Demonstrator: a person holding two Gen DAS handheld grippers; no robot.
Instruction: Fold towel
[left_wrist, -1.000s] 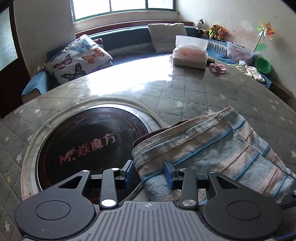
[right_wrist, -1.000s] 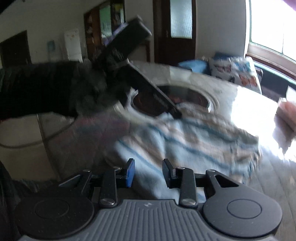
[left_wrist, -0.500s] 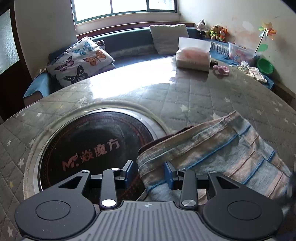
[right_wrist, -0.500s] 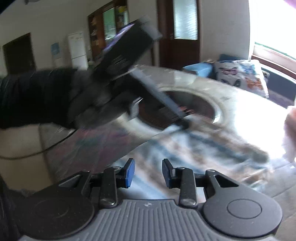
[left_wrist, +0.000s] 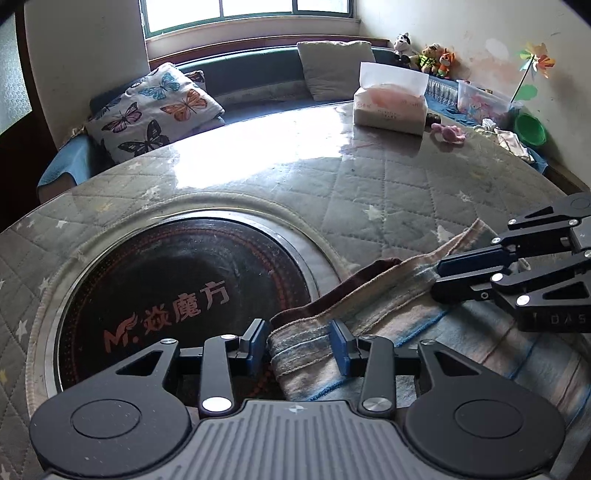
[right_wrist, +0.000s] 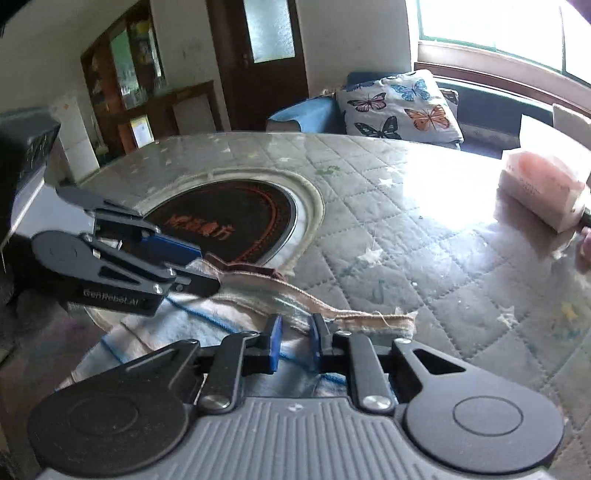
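A striped blue, pink and grey towel (left_wrist: 373, 306) lies bunched on the quilted round table (left_wrist: 369, 192), its brown hem beside the dark hotplate. My left gripper (left_wrist: 297, 345) is open, and the towel's near corner lies between its blue pads. My right gripper (left_wrist: 437, 278) comes in from the right with its fingers pinched together on the same hem farther along. In the right wrist view the towel's (right_wrist: 155, 332) edge runs through the narrow gap of my right gripper (right_wrist: 295, 341). The left gripper (right_wrist: 208, 271) reaches the towel's other end from the left.
A round black hotplate (left_wrist: 166, 288) with orange lettering is set into the table left of the towel. A tissue pack (left_wrist: 388, 110) and a small pink toy (left_wrist: 448, 133) sit at the far side. A butterfly cushion (left_wrist: 151, 114) lies on the bench behind the table.
My right gripper has swung over to the towel's hem and narrowed its fingers onto it. The left gripper has stayed open at the towel's corner, and the towel has shifted slightly.
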